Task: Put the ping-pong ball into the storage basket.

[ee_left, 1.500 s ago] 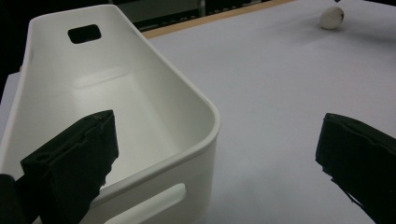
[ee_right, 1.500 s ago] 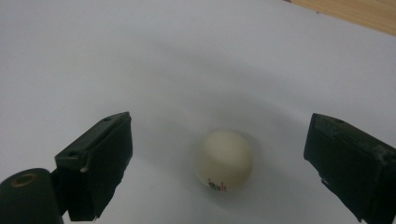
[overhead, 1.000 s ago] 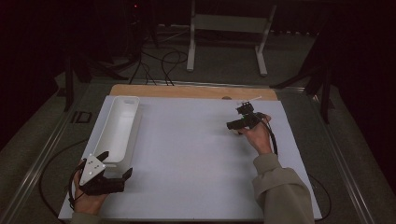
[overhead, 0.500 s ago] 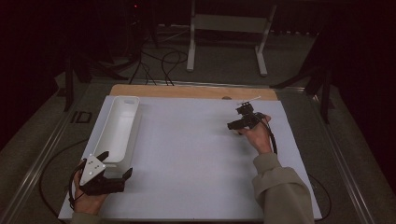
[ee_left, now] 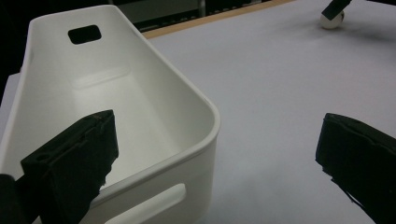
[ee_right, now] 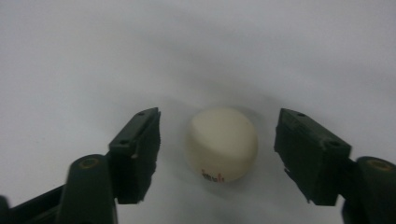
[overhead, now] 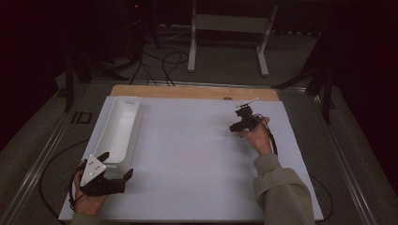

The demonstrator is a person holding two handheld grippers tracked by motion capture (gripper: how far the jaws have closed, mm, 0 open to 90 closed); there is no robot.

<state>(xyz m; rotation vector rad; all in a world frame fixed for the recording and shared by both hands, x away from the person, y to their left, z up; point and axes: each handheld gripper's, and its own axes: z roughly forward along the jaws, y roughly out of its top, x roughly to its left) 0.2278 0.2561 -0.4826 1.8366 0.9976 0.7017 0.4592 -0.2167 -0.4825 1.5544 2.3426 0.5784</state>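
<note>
A cream ball [ee_right: 222,144] with small red print lies on the white table sheet [overhead: 187,150] at the far right. My right gripper [ee_right: 217,119] points down over it, one jaw on each side. The jaws have just been closing, and a gap still shows on both sides of the ball. In the high view a hand holds this right gripper [overhead: 240,119]. My left gripper [overhead: 116,164] stands open at the near end of a long white bin [overhead: 119,126]. One jaw is over the bin's [ee_left: 154,65] inside, the other over the sheet. Far off lies the ball [ee_left: 331,21].
A wooden board edge [overhead: 187,91] runs along the far side of the sheet. Beyond it a white metal stand [overhead: 225,28] and cables [overhead: 159,61] sit on the floor. A small black item [overhead: 82,117] lies left of the bin.
</note>
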